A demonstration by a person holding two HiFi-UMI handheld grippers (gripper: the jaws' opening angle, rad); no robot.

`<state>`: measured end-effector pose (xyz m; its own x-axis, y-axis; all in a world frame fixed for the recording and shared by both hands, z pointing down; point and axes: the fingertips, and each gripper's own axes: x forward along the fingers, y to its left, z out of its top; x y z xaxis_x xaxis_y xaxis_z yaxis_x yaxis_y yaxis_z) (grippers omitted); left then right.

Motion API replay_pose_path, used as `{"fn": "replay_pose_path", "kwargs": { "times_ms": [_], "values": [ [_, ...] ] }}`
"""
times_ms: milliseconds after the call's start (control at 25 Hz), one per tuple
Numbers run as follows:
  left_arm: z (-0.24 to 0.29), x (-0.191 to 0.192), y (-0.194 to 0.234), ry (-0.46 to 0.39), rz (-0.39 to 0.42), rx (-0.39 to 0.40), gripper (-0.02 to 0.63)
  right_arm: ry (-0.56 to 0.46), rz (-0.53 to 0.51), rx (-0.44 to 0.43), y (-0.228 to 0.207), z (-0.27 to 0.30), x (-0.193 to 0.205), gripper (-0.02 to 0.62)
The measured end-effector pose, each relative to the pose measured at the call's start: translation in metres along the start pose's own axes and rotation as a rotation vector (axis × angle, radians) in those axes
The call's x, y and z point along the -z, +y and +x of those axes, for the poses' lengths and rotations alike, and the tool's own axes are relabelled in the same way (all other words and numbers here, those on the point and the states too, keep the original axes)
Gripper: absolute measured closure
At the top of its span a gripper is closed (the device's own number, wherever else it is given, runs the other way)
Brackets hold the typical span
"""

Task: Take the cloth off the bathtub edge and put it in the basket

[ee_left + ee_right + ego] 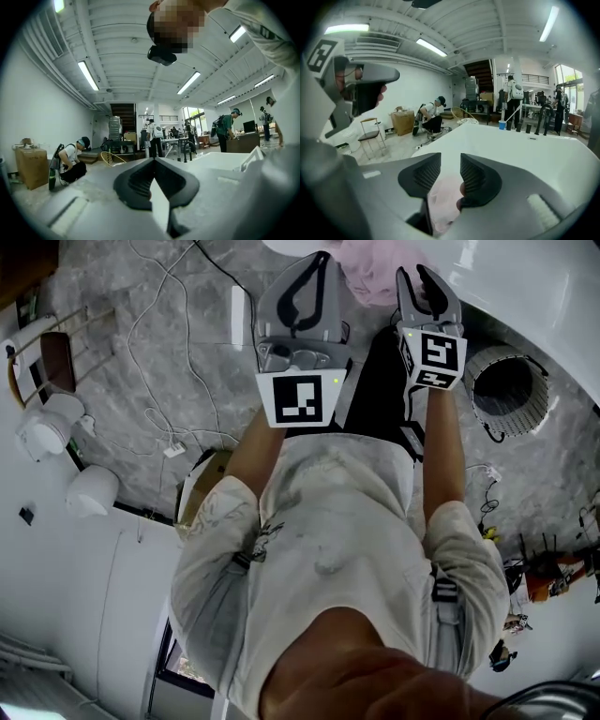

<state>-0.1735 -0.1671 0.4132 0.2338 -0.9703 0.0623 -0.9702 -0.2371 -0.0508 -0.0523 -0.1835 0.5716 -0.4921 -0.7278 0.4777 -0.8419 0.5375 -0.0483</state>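
1. The cloth [368, 270] lies bunched on the edge of the tub [534, 292], not yet lifted.
2. The right tool [451, 172] tilts down toward that edge with its jaws a little spread. Pink cloth shows in the gap beyond them, but the pads do not seem to press on it. It looks set to take a fold.
3. The left tool [152, 161] is held level, short of the tub, its jaws pressed together on nothing. It seems to be the spare one here.
4. The basket [536, 407] stands on the floor just beside the tub, on the right tool's side, so the carry after a pinch should be short.
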Motion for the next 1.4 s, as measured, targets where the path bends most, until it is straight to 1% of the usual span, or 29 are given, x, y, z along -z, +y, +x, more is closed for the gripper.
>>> {"fn": "replay_pose_path", "kwargs": {
  "times_ms": [120, 280, 360, 440, 520, 640, 680, 760, 880, 1000, 1120, 1240, 1400],
  "values": [
    [-0.002, 0.015, -0.003, 0.032, -0.007, -0.004, 0.604, 0.109, -0.064, -0.065, 0.005, 0.021, 0.036, 0.396],
    [-0.005, 0.037, 0.000, 0.071, -0.025, -0.020, 0.604, 0.244, -0.176, -0.158, 0.015, 0.047, 0.083, 0.265],
    [-0.006, 0.050, 0.004, 0.088, -0.041, -0.033, 0.604, 0.308, -0.234, -0.182, 0.019, 0.061, 0.108, 0.207],
    [-0.008, 0.062, 0.008, 0.103, -0.049, -0.037, 0.604, 0.356, -0.302, -0.187, 0.021, 0.074, 0.129, 0.154],
    [-0.008, 0.069, 0.010, 0.113, -0.048, -0.035, 0.604, 0.385, -0.336, -0.185, 0.021, 0.084, 0.141, 0.138],
    [-0.007, 0.075, 0.012, 0.125, -0.054, -0.039, 0.604, 0.446, -0.360, -0.187, 0.019, 0.097, 0.158, 0.093],
    [-0.007, 0.077, 0.013, 0.127, -0.055, -0.041, 0.604, 0.471, -0.390, -0.189, 0.019, 0.102, 0.165, 0.073],
    [-0.007, 0.079, 0.016, 0.127, -0.054, -0.042, 0.604, 0.528, -0.459, -0.199, 0.019, 0.110, 0.179, 0.057],
    [-0.009, 0.084, 0.021, 0.139, -0.054, -0.051, 0.604, 0.595, -0.512, -0.213, 0.018, 0.119, 0.196, 0.057],
    [-0.009, 0.087, 0.023, 0.145, -0.069, -0.074, 0.604, 0.616, -0.543, -0.202, 0.012, 0.123, 0.205, 0.066],
    [-0.010, 0.085, 0.026, 0.142, -0.068, -0.083, 0.604, 0.621, -0.589, -0.172, 0.008, 0.125, 0.206, 0.141],
    [-0.012, 0.082, 0.025, 0.138, -0.068, -0.080, 0.604, 0.626, -0.645, -0.179, 0.009, 0.120, 0.203, 0.222],
    [-0.014, 0.075, 0.022, 0.132, -0.070, -0.078, 0.604, 0.639, -0.721, -0.189, 0.010, 0.112, 0.198, 0.281]
  ]
}}
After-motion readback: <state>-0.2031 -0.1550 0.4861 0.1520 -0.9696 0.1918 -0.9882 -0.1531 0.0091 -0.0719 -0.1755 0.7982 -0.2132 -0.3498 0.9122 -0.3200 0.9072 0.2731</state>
